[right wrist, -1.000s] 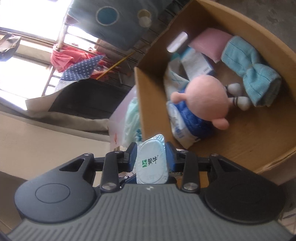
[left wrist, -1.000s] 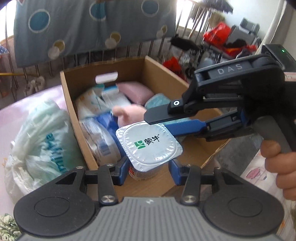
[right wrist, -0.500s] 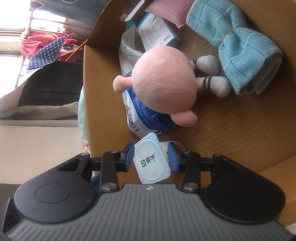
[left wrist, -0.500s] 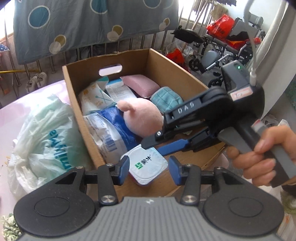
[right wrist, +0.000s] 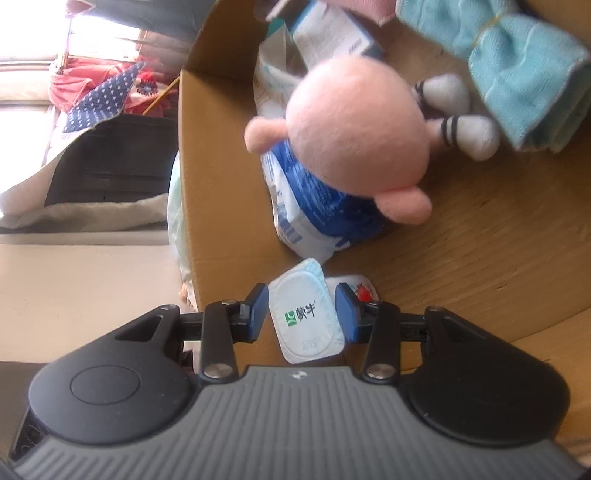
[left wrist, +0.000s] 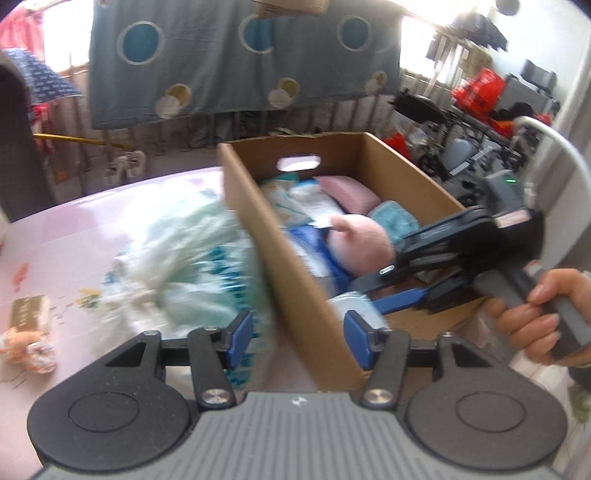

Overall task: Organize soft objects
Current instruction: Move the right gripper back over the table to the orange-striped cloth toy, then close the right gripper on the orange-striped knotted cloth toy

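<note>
The cup (right wrist: 304, 314) now sits low in the near corner of the box (right wrist: 221, 206), foil lid towards me, where a second ago both my claws held it up above the rim. My right claw (right wrist: 301, 314) is opening: its pads stand either side of the cup with a gap showing on the left and, as far as I can see, no press on the right. My left claw (left wrist: 297, 338) has let go and swung left; its jaws are opening, empty, straddling the box's near wall. I judge the cup delivered, the release nearly complete.

Box contents, near to far: the cup; just beyond it a blue-and-white packet (right wrist: 314, 206); a pink plush doll (right wrist: 354, 125) lying on that packet; a folded teal towel (right wrist: 524, 85) to the right, beside the doll's feet; a white carton (right wrist: 332, 29) and a pink pad (left wrist: 351, 192) at the far end.

Outside, left of the box, a pale plastic bag (left wrist: 184, 266) lies against its wall. Further left on the table (left wrist: 74, 243) lies a small soft toy (left wrist: 29, 347), not yet put away.
</note>
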`<state>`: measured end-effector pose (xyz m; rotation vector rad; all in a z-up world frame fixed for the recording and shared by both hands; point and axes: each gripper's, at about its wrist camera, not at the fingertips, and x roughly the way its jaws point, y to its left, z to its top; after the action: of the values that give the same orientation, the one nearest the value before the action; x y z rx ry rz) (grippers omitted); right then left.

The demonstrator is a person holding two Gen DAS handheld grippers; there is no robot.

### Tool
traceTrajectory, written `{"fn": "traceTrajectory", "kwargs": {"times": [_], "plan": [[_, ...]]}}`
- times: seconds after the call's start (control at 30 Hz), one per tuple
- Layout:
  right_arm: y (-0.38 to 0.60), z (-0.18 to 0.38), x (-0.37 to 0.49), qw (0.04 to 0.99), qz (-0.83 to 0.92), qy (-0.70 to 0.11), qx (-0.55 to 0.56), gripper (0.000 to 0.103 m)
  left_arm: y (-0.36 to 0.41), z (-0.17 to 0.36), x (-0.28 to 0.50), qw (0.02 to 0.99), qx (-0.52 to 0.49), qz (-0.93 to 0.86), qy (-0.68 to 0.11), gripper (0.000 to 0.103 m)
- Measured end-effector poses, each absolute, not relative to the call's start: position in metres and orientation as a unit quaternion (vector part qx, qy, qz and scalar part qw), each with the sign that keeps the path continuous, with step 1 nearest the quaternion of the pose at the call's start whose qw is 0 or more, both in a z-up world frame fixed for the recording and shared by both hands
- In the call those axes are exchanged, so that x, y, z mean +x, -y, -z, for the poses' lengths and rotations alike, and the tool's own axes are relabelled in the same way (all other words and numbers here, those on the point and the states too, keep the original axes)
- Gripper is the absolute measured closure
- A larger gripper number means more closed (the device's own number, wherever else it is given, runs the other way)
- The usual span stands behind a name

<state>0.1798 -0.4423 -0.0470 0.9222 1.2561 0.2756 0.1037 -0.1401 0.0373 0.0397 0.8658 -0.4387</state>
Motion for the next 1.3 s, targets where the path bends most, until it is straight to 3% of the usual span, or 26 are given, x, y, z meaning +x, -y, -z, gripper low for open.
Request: {"fn": "traceTrajectory", "kwargs": {"times": [0.13, 0.37, 0.7, 1.03, 1.3], "plan": [[0.455, 0.019, 0.174, 0.728, -0.118, -0.530, 0.418, 0.053, 0.099, -0.042, 0.092, 0.898, 0.002, 0.179, -0.403, 0.040], [0.438, -0.033, 0.174, 0.759, -0.158, -0.485, 0.404, 0.052, 0.023, -0.037, 0.067, 0.918, -0.017, 0.087, -0.387, 0.039], [0.272, -0.055, 0.211, 0.729, -0.302, -0.523, 0.322, 0.050, -0.072, -0.014, 0.056, 0.932, -0.033, -0.063, -0.355, 0.039], [0.076, 0.015, 0.300, 0.670, -0.339, -0.620, 0.226, 0.051, -0.112, 0.020, 0.092, 0.920, -0.113, -0.059, -0.371, 0.040], [0.021, 0.087, 0.344, 0.674, -0.298, -0.648, 0.189, 0.058, -0.132, 0.056, 0.138, 0.896, -0.149, -0.039, -0.416, 0.040]]}}
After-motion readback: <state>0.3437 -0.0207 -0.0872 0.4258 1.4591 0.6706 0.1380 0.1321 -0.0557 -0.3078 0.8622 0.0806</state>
